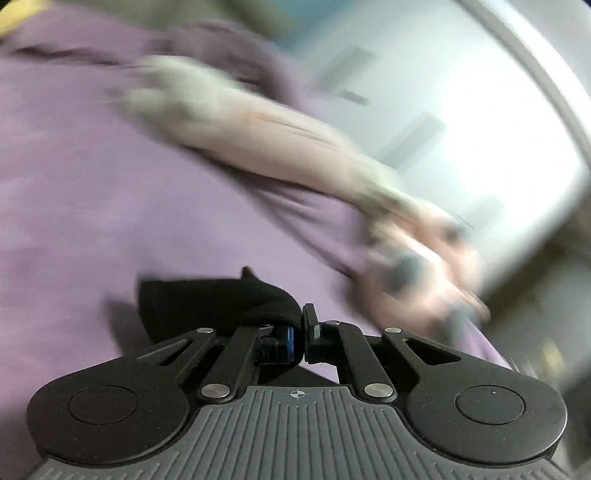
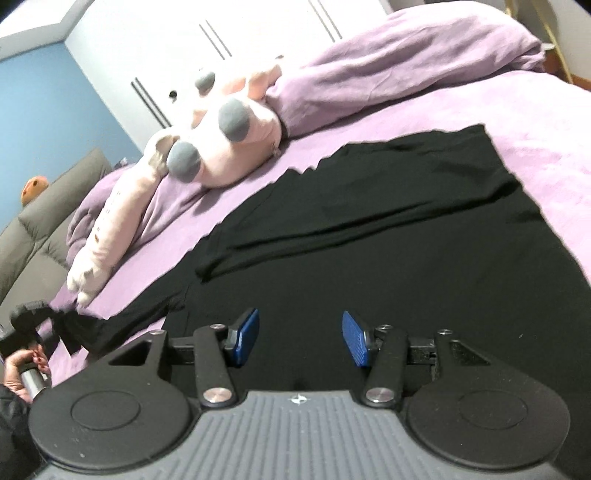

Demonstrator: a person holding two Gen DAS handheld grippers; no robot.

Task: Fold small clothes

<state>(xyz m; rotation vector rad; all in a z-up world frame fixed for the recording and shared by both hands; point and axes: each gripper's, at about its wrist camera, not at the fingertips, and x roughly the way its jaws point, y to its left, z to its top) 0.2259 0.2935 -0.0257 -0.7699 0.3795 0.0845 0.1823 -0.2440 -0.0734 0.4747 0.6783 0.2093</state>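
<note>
A black garment [image 2: 388,236] lies spread on the purple bed sheet [image 2: 535,122], with a long fold running across its middle. My right gripper [image 2: 301,338] hovers over its near part, open, its blue pads [image 2: 245,334] wide apart with nothing between them. At the far left of the right wrist view, my left gripper [image 2: 51,315] pulls up a corner of the garment, with a person's hand [image 2: 22,365] on the handle. In the blurred left wrist view, my left gripper [image 1: 301,326] is shut on that black corner [image 1: 214,299] above the sheet.
A long pink plush toy [image 2: 225,144] with grey spots lies across the bed beyond the garment, also blurred in the left wrist view as the plush toy [image 1: 280,144]. A bunched purple duvet [image 2: 406,62] lies at the back. A grey padded headboard [image 2: 48,210] and white wardrobe doors [image 2: 258,33] stand behind.
</note>
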